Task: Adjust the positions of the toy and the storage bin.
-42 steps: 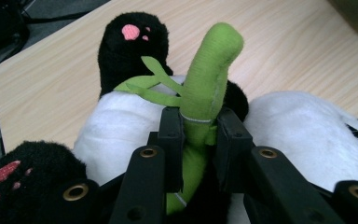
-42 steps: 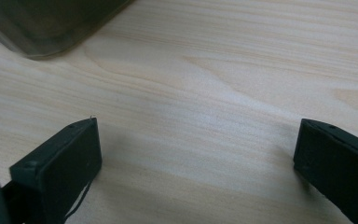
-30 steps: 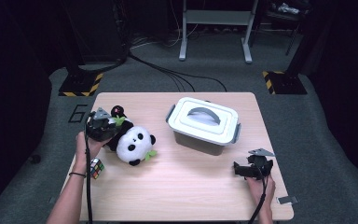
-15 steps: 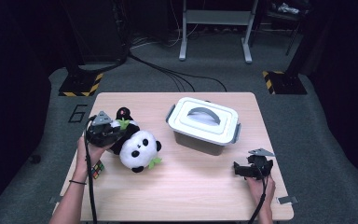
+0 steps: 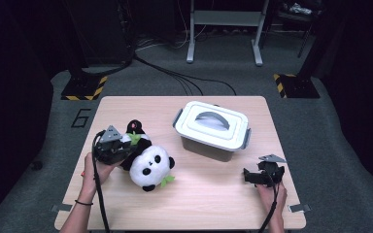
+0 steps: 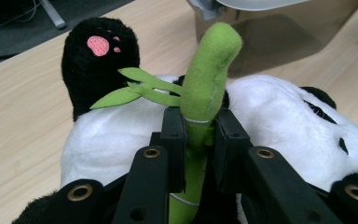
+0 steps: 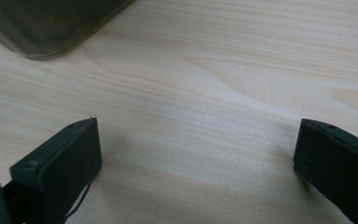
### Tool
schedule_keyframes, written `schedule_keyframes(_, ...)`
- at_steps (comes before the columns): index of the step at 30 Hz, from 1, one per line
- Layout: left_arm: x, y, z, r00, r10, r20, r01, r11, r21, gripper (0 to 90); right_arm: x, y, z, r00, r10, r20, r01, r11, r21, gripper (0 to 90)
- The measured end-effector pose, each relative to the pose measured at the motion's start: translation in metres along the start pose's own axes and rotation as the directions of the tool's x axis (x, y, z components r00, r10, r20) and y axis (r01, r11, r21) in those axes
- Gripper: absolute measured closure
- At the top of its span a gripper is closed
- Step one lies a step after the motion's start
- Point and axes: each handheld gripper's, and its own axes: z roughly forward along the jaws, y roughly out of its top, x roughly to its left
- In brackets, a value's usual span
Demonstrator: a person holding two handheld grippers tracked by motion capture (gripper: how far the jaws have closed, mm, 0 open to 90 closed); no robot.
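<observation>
The panda [image 5: 148,162] lay at the table's eight o'clock, head toward the person, one black foot [image 6: 98,60] with a pink pad up behind it. The left gripper [image 6: 200,135] had its jaws clenched on the green bamboo stalk [image 6: 207,88] sewn to the panda's belly, the leaves [image 6: 140,88] sticking out at nine o'clock of the stalk. That hold looked risky: the stalk was thin and soft, so a lift could let it slip from the jaws, or the heavy body could swing and drop. The box [image 5: 212,130], lid on, stood at the panda's two o'clock, well apart; swinging the panda that way could knock it. The right gripper [image 5: 252,175] rested low at the table's four o'clock, jaws spread wide over bare wood [image 7: 223,93]. The table [image 5: 213,204] was pale wood grain. Beyond it lay grey carpet [image 5: 320,116], black cables [image 5: 175,75], hazard-striped feet [image 5: 82,90] and a metal stand [image 5: 223,29] in a dark room.
</observation>
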Motion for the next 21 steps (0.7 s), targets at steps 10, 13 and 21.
schedule_keyframes(10,-0.019,-0.016,0.005,0.9998,-0.007,0.02,0.007,0.9999,0.016,76.5,0.0,0.0,0.0,1.0,-0.001,0.0,0.001,1.0,0.0,0.0)
schedule_keyframes(13,-0.021,-0.023,0.01,0.9995,-0.02,0.025,0.019,0.9996,0.018,76.2,0.0,0.0,0.0,1.0,0.0,0.0,0.0,1.0,0.0,0.0)
schedule_keyframes(21,-0.026,-0.021,0.006,0.9998,-0.013,0.014,0.012,0.9995,0.028,59.5,0.0,0.0,0.0,1.0,0.001,0.0,-0.001,1.0,-0.001,0.0)
